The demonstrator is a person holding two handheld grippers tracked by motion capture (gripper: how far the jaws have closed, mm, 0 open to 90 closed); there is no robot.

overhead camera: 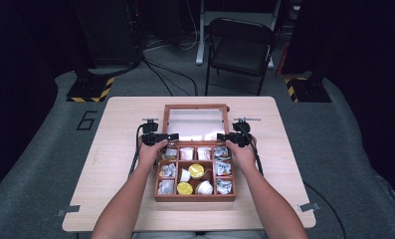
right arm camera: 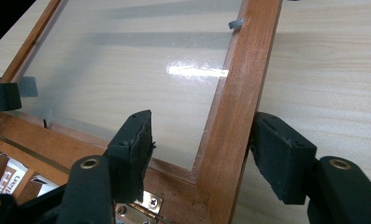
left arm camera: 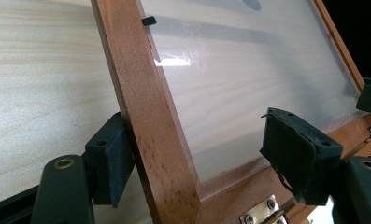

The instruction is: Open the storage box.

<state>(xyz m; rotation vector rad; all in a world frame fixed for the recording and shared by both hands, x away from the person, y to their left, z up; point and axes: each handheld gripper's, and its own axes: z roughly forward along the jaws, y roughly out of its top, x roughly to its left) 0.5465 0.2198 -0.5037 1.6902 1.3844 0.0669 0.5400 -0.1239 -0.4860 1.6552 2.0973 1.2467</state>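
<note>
a wooden box [overhead camera: 195,195] is seen at the middle of the table [overhead camera: 115,164], its glass lid [overhead camera: 195,122] swung open and laid back past the hinges toward the far edge. the left gripper [overhead camera: 161,136] is held at the lid's left side rail and the right gripper [overhead camera: 229,137] at its right side rail, both close to the hinge line. bare tabletop is left on both sides of the box and beyond the lid, and a strip of it lies between the box front and the near edge; the forearms come in over that strip. in the left gripper view, the rail [left arm camera: 148,116] is seen running between the spread jaws: the outer pad rests against the rail's outer edge, while the other pad stands apart from it over the glass, so nothing is pinched. in the right gripper view the same is shown mirrored: the rail [right arm camera: 230,126] stands between the parted jaws, the outer pad just beside its edge, the inner pad clear of it over the pane. brass hinges [left arm camera: 262,214] are visible in both gripper views, where the high view is too coarse. the compartments filled with cups and packets are laid out in the high view.
</note>
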